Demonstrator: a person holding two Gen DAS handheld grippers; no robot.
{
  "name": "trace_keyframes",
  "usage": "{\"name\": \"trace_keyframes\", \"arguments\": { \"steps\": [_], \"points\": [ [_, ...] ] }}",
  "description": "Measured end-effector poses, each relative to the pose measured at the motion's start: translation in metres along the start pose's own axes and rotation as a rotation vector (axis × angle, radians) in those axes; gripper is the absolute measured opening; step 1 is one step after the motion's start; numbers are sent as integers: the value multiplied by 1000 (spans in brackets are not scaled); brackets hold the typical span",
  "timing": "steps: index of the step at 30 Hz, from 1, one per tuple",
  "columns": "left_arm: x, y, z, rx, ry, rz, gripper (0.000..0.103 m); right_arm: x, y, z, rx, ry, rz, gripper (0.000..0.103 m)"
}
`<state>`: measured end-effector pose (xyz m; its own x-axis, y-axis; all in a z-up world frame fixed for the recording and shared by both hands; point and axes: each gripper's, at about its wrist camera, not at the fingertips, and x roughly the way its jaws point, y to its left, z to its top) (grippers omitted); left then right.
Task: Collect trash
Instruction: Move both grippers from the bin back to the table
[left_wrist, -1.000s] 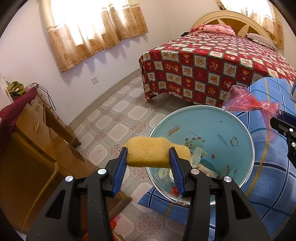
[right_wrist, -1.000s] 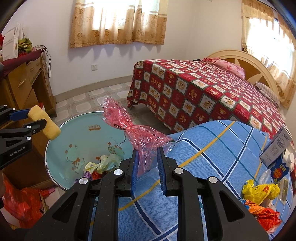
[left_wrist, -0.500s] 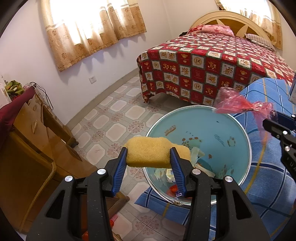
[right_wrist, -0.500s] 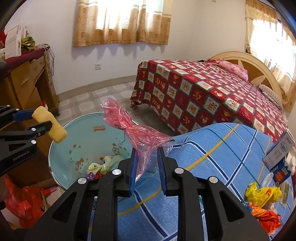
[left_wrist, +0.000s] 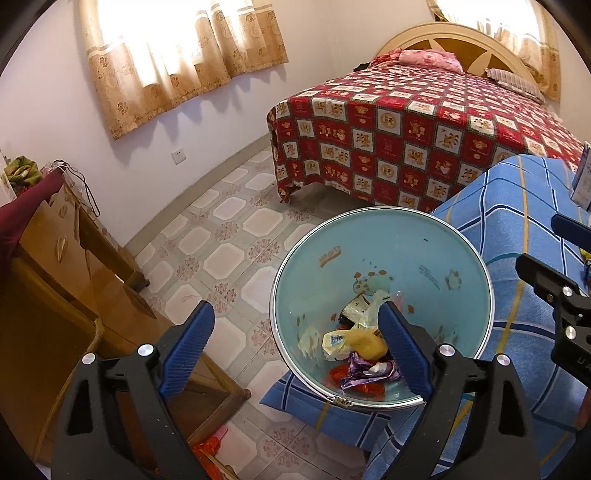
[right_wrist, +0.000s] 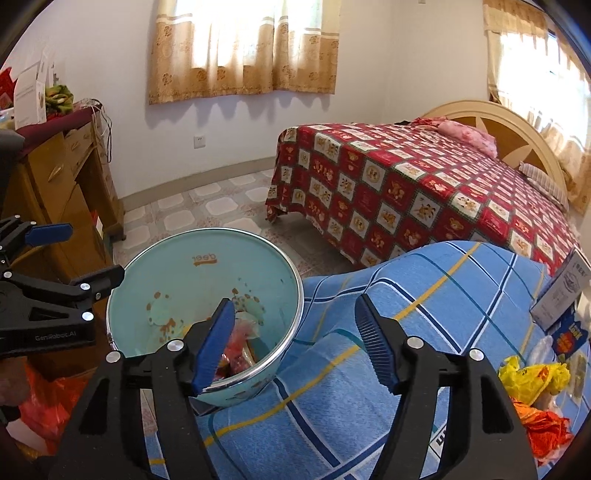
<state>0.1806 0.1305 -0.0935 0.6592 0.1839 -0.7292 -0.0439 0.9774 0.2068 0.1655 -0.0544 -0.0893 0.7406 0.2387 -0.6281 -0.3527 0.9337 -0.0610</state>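
A light blue bin (left_wrist: 384, 258) stands on the floor beside the blue-clothed table; it also shows in the right wrist view (right_wrist: 192, 280). The yellow sponge (left_wrist: 367, 343) lies in it among wrappers. The pink plastic bag (right_wrist: 240, 347) lies in it too, partly hidden by a finger. My left gripper (left_wrist: 295, 350) is open and empty over the bin's near left rim. My right gripper (right_wrist: 295, 343) is open and empty over the bin's right rim and the table edge.
The blue plaid table cloth (right_wrist: 406, 332) carries a yellow bag (right_wrist: 532, 376), an orange wrapper (right_wrist: 543, 424) and a box (right_wrist: 561, 295) at its right. A wooden desk (left_wrist: 55, 295) stands left. A red-quilted bed (left_wrist: 424, 129) is behind. Tiled floor (left_wrist: 221, 240) lies between.
Both grippers opened. The sponge dropped from the left gripper and the pink bag from the right gripper, both into the bin.
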Motion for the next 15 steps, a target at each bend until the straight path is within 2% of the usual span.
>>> {"name": "trace_keyframes", "arguments": {
  "steps": [6,15],
  "points": [
    [0,-2,-1,5,-1,7,95,-9,-3,-6,10,-21,-6,79],
    [2,-3,-4,16,13,13,96,-16,-6,-10,19,-31,-10,83]
  ]
}}
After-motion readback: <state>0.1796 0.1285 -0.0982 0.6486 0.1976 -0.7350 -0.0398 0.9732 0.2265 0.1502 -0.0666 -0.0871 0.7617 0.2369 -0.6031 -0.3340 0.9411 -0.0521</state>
